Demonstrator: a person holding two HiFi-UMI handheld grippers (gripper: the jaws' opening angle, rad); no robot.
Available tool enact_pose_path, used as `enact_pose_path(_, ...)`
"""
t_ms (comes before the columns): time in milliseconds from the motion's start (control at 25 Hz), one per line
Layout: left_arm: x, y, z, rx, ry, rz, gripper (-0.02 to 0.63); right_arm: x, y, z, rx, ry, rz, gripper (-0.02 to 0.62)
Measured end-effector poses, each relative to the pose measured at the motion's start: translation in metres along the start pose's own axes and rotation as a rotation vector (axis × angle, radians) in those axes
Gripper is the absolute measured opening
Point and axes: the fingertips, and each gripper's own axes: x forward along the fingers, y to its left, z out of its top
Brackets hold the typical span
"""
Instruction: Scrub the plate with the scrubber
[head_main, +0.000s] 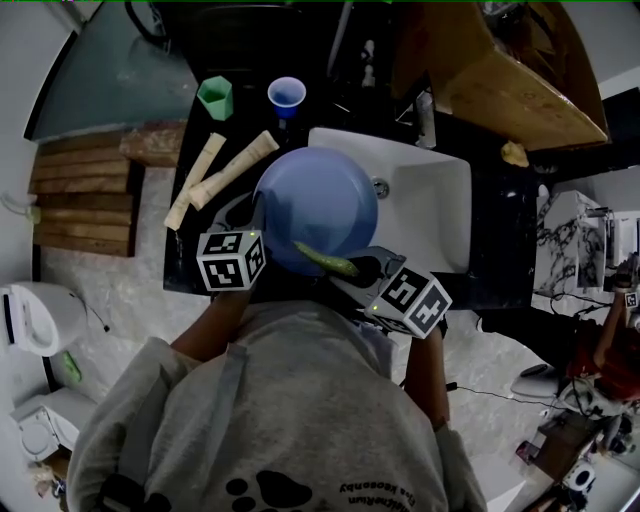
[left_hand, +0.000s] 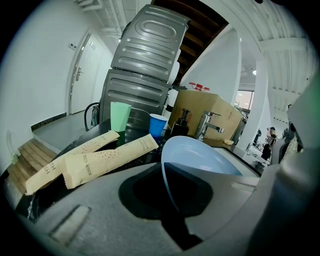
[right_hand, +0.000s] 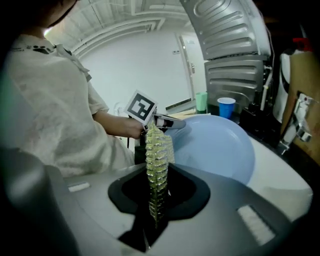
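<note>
Plate (head_main: 318, 200) is clenched by its rim in the left gripper (left_hand: 172, 200); right gripper (right_hand: 156, 205) grasps the scrubber (right_hand: 158, 150); one should press its flat face firmly, in circles.

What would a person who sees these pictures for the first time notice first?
The blue plate, tilted at the white sink and pinched at its rim by the left gripper, catches the eye first. Next comes the green scrubber, clamped in the right gripper by the plate's near edge. Two beige packets lie on the dark counter left of the sink.
</note>
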Motion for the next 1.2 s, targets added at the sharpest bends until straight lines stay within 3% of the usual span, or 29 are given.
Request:
enact_pose_path(200, 0.004, 0.0, -0.001, -0.029, 0.013, 0.02, 0.018, -0.02, -0.024, 0.005, 0.034, -0.14, -0.144, 0.072)
enact_pose_path(440, 0.005, -0.002, -0.001, -0.051, 0.001, 0.04, 0.017, -0.037, -0.04, 0.008, 0.048, -0.278, -0.217, 0.072)
enact_pose_path(1200, 0.065, -0.069, 0.007, 0.012, 0.083, -0.05, 0.02, -0.078, -0.097, -0.041, 0.225, -0.362, -0.345, 0.072)
